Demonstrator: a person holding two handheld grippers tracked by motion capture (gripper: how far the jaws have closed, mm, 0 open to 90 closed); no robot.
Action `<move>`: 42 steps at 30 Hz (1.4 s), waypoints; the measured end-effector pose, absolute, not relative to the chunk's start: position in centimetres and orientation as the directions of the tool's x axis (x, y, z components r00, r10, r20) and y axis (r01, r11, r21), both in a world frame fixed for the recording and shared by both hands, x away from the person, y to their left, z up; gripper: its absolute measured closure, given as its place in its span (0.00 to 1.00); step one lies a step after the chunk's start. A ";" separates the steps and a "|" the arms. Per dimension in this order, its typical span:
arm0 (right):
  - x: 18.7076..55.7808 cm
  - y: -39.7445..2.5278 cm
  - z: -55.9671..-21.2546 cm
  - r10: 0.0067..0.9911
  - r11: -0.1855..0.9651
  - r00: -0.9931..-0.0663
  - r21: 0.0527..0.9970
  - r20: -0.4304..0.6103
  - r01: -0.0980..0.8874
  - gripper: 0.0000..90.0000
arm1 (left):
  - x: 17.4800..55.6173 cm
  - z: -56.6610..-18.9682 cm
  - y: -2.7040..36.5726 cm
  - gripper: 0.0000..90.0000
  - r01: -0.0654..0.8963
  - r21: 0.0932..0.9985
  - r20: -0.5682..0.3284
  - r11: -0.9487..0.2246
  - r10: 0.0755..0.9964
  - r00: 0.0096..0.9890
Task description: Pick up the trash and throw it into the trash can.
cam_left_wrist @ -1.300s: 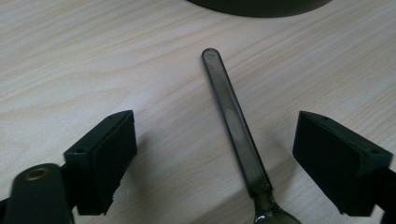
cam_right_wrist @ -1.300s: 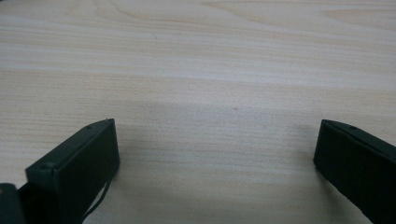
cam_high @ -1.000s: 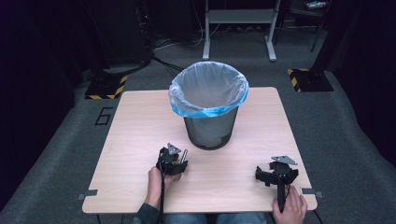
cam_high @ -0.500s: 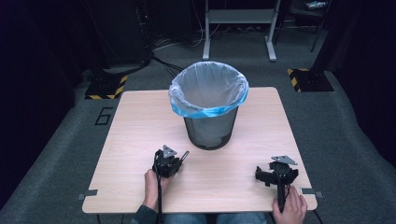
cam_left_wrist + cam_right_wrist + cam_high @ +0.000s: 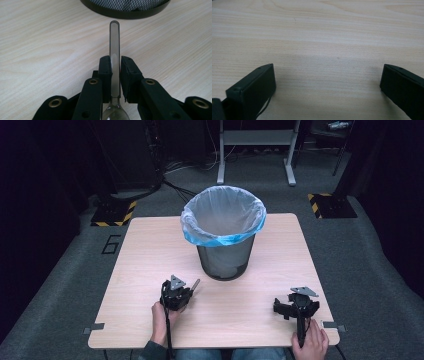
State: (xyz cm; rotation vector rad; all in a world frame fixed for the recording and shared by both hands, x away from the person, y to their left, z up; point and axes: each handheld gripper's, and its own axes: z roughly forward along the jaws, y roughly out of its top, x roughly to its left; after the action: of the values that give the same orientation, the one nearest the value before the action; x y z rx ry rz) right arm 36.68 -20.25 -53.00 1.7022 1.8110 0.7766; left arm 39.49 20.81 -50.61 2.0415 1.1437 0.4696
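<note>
Dim workroom, grey carpet, black-and-yellow hazard blocks (image 5: 113, 213) on the floor behind a pale wood-grain table (image 5: 150, 255).

On the far middle of the table: a black wire-mesh wastebasket (image 5: 223, 260) lined with a translucent blue-white plastic bag (image 5: 223, 215), bag folded out over the rim.

Near edge, left of centre: left black two-jaw gripper (image 5: 186, 291), held from below by the left hand (image 5: 161, 316), grey three-cornered plate on top, cable trailing toward the person. Jaws pressed together on the handle of a smoky grey translucent plastic spoon (image 5: 114, 50). Handle standing straight out ahead between the pads (image 5: 104, 72), bowl end back at the gripper's base (image 5: 114, 113). From the high view, spoon (image 5: 194, 285) pointing up and to the right, toward the wastebasket, tip near its base but apart from it. From the left gripper view, handle tip close to the dark bottom ring of the basket (image 5: 125, 13), wood visible between the two. Whether lifted off the table or resting on it: cannot tell.

Near edge, far right: right black two-jaw gripper (image 5: 295, 304), gripped by the right hand (image 5: 311, 343), well apart from the left one and from the wastebasket. Jaws spread wide, nothing between them but bare wood (image 5: 327, 75), one pad (image 5: 254, 87) at each side of the right gripper view.
</note>
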 end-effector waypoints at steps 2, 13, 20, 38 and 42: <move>36.7 -20.3 -53.0 0.998 0.040 -0.064 0.720 0.006 0.692 0.00 | 39.5 -50.4 20.8 0.88 0.568 0.753 -0.033 -0.331 0.844 0.535; 36.7 -20.3 -53.0 0.998 0.040 -0.064 0.720 0.007 0.692 0.00 | 39.1 -48.8 21.5 0.88 0.542 0.770 -0.011 -0.337 0.842 0.540; 36.7 -20.3 -53.0 0.998 0.040 -0.065 0.720 0.006 0.692 0.00 | 39.1 -47.9 22.1 0.88 0.536 0.775 -0.001 -0.335 0.848 0.530; 36.7 -20.2 -53.0 0.998 0.038 -0.063 0.720 0.007 0.693 0.00 | 39.7 -44.9 23.1 0.88 0.507 0.793 0.032 -0.337 0.854 0.519; 36.7 -20.3 -53.0 0.998 0.040 -0.064 0.720 0.007 0.692 0.00 | 39.8 -44.2 23.3 0.88 0.497 0.797 0.043 -0.342 0.854 0.519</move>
State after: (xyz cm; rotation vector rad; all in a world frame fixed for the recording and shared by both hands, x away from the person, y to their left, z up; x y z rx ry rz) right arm 36.68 -20.25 -53.00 1.7026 1.8109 0.7770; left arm 39.77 23.27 -44.17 2.0049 1.0998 0.6009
